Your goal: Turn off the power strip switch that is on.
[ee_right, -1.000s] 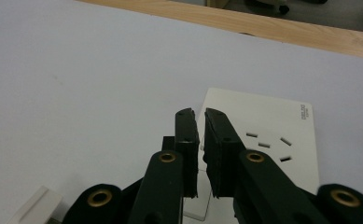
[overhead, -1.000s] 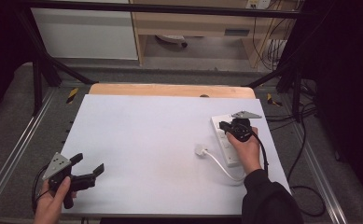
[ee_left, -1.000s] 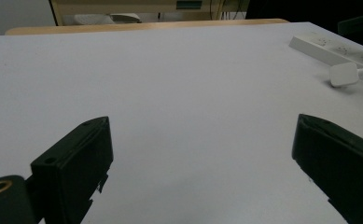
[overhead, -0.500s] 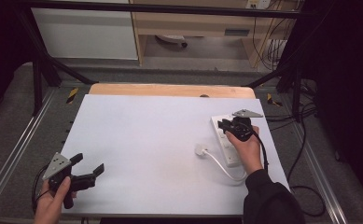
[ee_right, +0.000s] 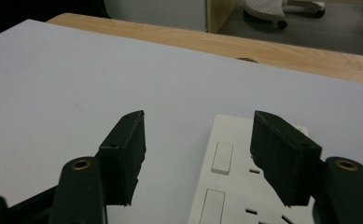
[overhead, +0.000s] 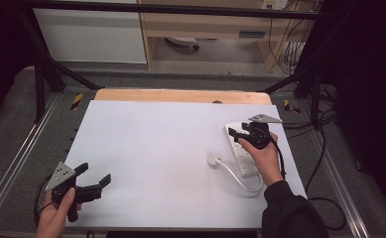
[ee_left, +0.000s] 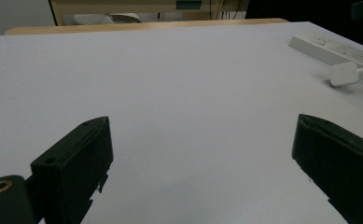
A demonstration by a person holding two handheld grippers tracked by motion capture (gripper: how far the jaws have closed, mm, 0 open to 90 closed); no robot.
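A white power strip (overhead: 242, 148) is seen lying on the right part of the white table (overhead: 160, 148), its white plug (overhead: 213, 159) resting on the table just left of it, joined by a looped white cable (overhead: 240, 179). The right tool (overhead: 233, 133) is held over the far end of the strip, jaws spread apart and nothing gripped; in the right gripper view the strip (ee_right: 226, 186) is seen below and between the jaws. The left tool (overhead: 94, 181) is held at the near left corner, well apart from the strip, jaws spread wide and empty.
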